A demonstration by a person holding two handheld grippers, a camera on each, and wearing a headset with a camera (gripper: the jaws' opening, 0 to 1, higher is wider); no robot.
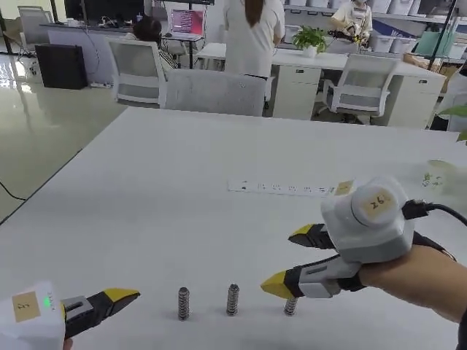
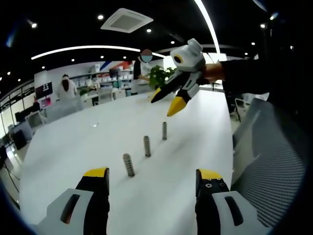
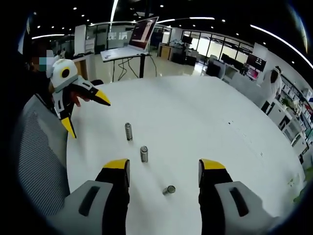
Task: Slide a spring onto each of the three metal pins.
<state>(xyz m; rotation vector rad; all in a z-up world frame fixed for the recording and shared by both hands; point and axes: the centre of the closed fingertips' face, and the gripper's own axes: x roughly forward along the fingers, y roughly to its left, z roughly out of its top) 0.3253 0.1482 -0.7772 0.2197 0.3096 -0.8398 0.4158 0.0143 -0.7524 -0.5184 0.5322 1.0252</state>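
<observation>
Three short upright metal pins stand in a row near the table's front edge, each with a coiled spring around it: left pin [image 1: 184,303], middle pin [image 1: 233,300], right pin [image 1: 290,306]. The row also runs between the left gripper's jaws [image 2: 146,146] and under the right gripper's jaws [image 3: 144,153]. My right gripper [image 1: 287,259] [image 3: 164,164] hovers open just above the right pin, partly covering it, nothing held. My left gripper [image 1: 120,297] [image 2: 153,173] is open and empty, left of the row at the table's near edge. Each gripper shows in the other's view: the right gripper [image 2: 168,100], the left gripper [image 3: 83,115].
A white power strip [image 1: 284,188] with a yellow note lies mid-table. A pale roll [image 1: 438,173] sits at the right edge. Grey chairs [image 1: 211,91] stand along the table's far edge, with desks and people behind. The white table [image 1: 182,182] is bare around the pins.
</observation>
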